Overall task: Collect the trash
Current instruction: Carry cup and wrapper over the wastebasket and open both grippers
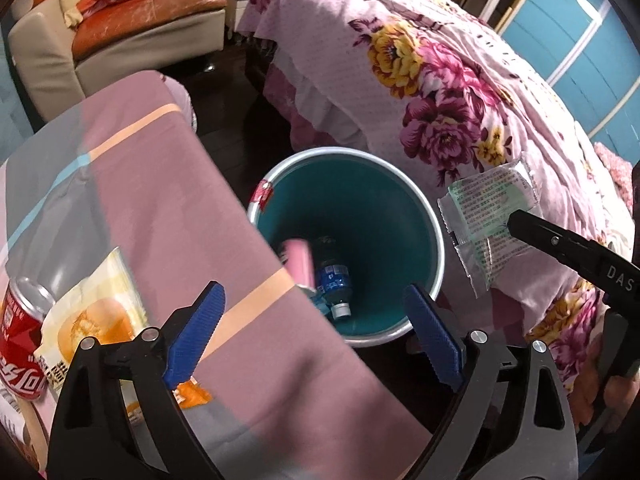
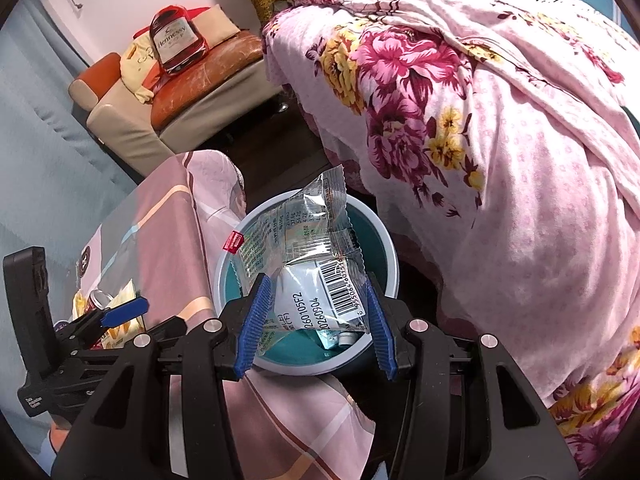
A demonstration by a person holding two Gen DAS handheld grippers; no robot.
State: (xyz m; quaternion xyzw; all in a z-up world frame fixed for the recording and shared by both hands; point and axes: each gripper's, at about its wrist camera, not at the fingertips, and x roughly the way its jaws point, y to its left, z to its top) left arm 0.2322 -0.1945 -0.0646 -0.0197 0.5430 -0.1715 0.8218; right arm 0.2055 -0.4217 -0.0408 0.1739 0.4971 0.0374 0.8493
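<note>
Both tools match: the left gripper [image 1: 314, 330] and the right gripper [image 2: 316, 326] have black plastic frames with triangular cut-outs, round silver pivot screws, and ridged blue finger pads [image 1: 198, 334]. White "DAS" lettering marks the right one's black side
</note>
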